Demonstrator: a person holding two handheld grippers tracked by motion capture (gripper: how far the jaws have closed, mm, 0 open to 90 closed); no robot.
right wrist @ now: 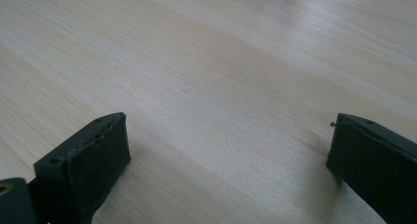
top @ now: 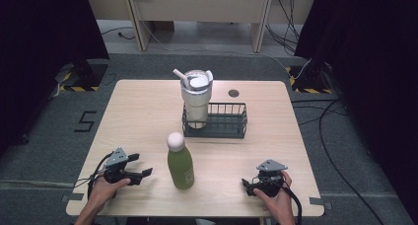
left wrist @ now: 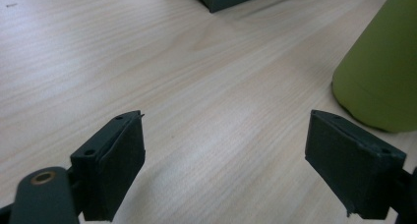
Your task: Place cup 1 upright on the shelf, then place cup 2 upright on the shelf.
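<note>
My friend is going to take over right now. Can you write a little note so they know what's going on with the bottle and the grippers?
Left hand-held gripper: open, holding nothing, low over the table, beside the green bottle but not touching it.
Right hand-held gripper: open, holding nothing, at the table's near right.
Green bottle: upright, near middle of the table, white cap on.
White tumbler: standing in the left end of the black wire basket; the rest of the basket looks free.
Done: nothing grasped yet.
Left: probably grip the bottle, likely with the left gripper.

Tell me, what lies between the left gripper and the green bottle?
Nothing: the high view shows bare table between the left gripper and the green bottle.
</note>
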